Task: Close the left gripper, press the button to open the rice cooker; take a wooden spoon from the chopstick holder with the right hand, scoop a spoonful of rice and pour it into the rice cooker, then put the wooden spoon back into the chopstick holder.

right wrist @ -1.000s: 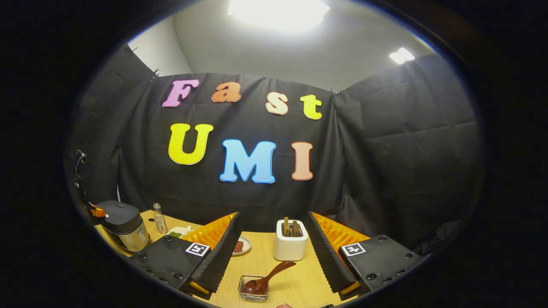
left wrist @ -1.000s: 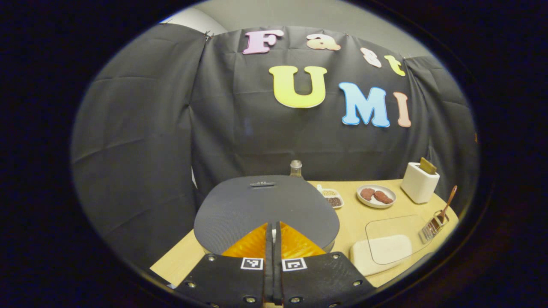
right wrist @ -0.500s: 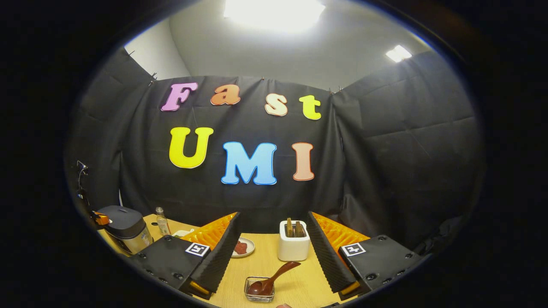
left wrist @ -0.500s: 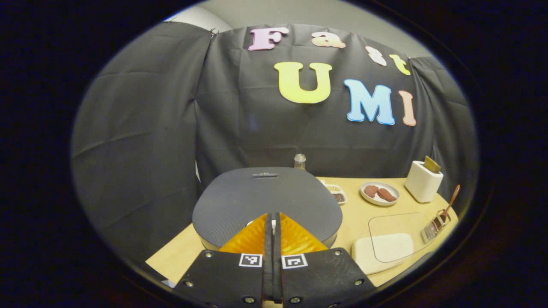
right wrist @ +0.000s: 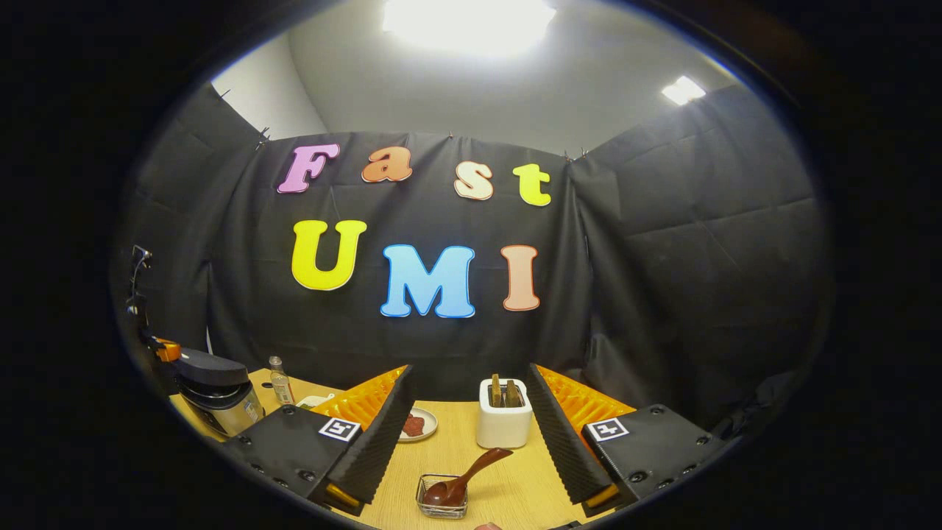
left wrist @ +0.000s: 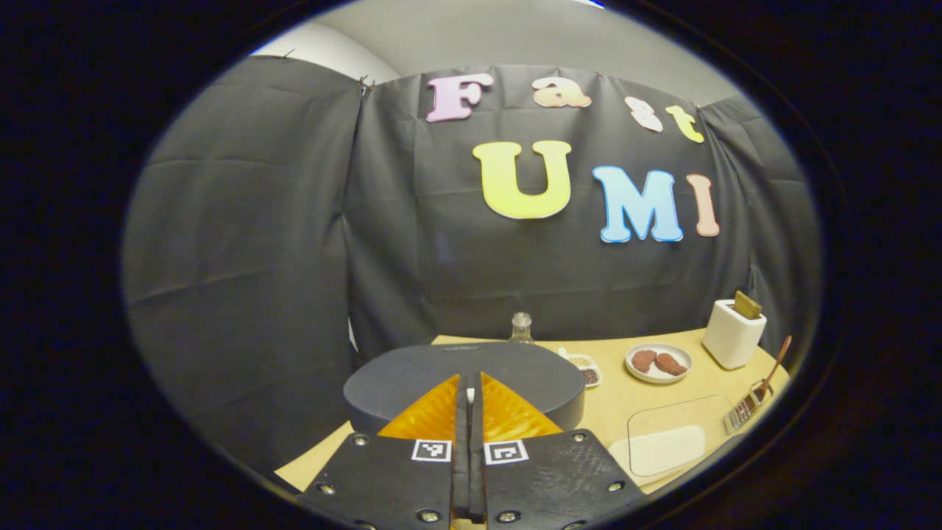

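Left tool (left wrist: 469,383): its two fingers are pressed together with nothing between them, right at the front edge of the rice cooker lid (left wrist: 464,375).
Rice cooker (right wrist: 217,394): it sits at the left end of the worktop (right wrist: 508,486), and its lid is tipped up a little, with a gap under it.
Right tool (right wrist: 467,434): its fingers are wide apart and hold nothing, above the worktop.
Wooden spoon (right wrist: 460,482): it leans in the chopstick holder (right wrist: 440,504), a small wire basket, between the right tool's fingers and lower down.
White toaster (right wrist: 504,419): it stands behind the spoon.
Plate (right wrist: 416,425): near the toaster, with brown food on it.
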The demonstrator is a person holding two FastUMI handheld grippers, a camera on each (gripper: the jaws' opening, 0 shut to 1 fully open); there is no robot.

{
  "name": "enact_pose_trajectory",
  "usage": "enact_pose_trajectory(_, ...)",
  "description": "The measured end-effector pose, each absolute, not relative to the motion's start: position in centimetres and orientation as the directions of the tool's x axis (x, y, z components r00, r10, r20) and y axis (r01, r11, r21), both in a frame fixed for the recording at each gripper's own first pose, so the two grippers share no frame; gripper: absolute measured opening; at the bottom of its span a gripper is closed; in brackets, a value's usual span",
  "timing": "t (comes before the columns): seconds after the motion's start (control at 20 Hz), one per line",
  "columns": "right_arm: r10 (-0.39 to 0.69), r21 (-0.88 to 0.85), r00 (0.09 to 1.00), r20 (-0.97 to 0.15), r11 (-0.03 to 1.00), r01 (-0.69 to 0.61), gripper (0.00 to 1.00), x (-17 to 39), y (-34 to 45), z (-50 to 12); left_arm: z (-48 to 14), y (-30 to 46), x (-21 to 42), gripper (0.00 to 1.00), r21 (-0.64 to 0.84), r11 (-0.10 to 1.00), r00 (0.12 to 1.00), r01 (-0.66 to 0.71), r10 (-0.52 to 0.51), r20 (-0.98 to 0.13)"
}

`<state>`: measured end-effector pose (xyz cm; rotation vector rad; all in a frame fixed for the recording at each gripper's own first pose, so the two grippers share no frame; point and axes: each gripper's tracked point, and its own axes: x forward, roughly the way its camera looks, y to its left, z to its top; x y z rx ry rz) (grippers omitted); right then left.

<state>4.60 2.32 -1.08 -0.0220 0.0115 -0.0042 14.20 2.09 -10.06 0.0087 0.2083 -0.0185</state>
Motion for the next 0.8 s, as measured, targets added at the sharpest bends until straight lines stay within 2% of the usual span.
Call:
enact_pose_trajectory(0.1,-0.009,-0.012,1.0,-0.021,1.0,0.008,0.95,4.7,1.7,-1.5,-6.1,2.3,13.7,0.02,0.003,1.0,0.991,0.001,-0.001,-0.131)
enact_pose_trajectory(0.2,-0.008,0.007,0.999,-0.038,1.0,0.009,0.95,5.0,1.4,-2.1,-3.6,1.9,12.8,0.0,-0.038,0.999,0.995,0.008,-0.012,-0.097)
enact_pose_trajectory(0.25,-0.008,0.017,0.999,-0.045,1.0,0.008,0.96,5.1,1.2,-2.5,-3.0,1.7,12.4,0.04,-0.055,0.998,0.997,0.01,-0.015,-0.082)
enact_pose_trajectory(0.35,-0.006,0.036,0.998,-0.059,0.999,0.008,0.93,5.6,0.8,-3.1,-0.8,1.8,11.1,0.0,-0.061,0.998,0.999,0.01,-0.012,-0.032)
enact_pose_trajectory(0.4,-0.002,0.044,0.998,-0.067,0.999,0.005,0.95,5.9,0.8,-3.4,0.4,1.9,10.6,0.0,-0.052,0.999,1.0,0.007,-0.008,-0.006)
enact_pose_trajectory(0.45,0.001,0.052,0.997,-0.077,0.999,0.003,0.93,6.3,0.7,-3.9,1.2,1.9,9.9,0.07,-0.043,0.999,1.0,0.008,-0.007,0.017)
enact_pose_trajectory(0.65,0.013,0.103,0.986,-0.166,0.995,0.004,0.95,8.2,0.7,-6.9,3.6,2.4,7.4,0.77,-0.054,0.999,0.998,0.005,-0.002,0.064)
enact_pose_trajectory(0.8,0.025,0.15,0.968,-0.248,0.989,0.013,0.92,9.7,0.7,-9.5,4.7,3.5,5.8,0.78,-0.047,0.999,0.996,-0.017,0.021,0.088)
